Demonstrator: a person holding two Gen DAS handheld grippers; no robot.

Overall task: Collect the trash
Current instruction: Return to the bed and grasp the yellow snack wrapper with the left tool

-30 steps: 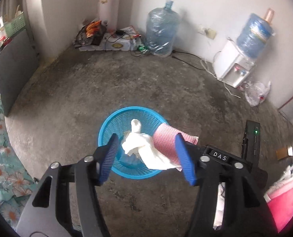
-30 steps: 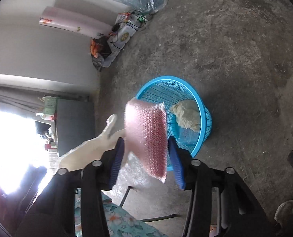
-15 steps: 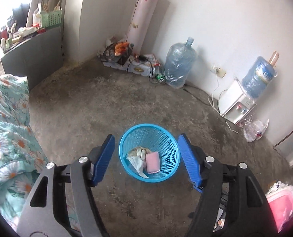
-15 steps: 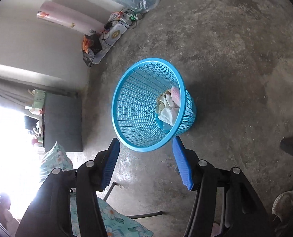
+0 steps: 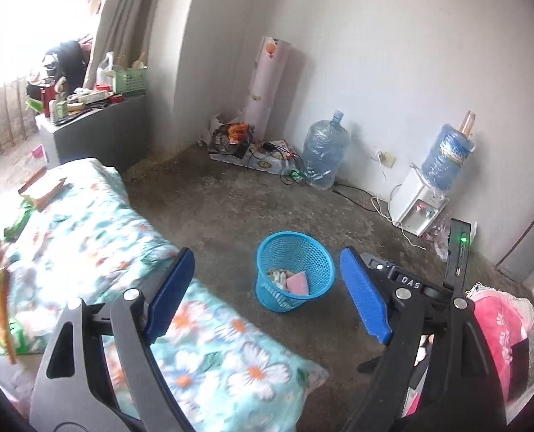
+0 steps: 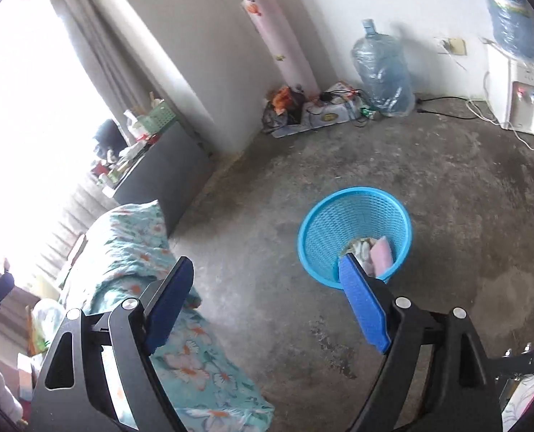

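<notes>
Both hand-held grippers hang wide open and empty: the left hand-held gripper (image 5: 270, 300) and the right hand-held gripper (image 6: 267, 300) are well above the floor (image 6: 447, 187). Between the left one's fingers shows the blue bin (image 5: 294, 270), upright on the concrete, with a pink pad (image 5: 297, 283) and crumpled white paper (image 5: 277, 274) lying at its bottom. To my eye this is the gap between drops: both loads are binned and more trash is being sought. Beside the bin stands the bed (image 5: 98, 223), where green wrappers (image 5: 18, 217) lie near its far end. Next, I'd judge, comes a turn toward the bed and an open-jawed reach for those wrappers.
</notes>
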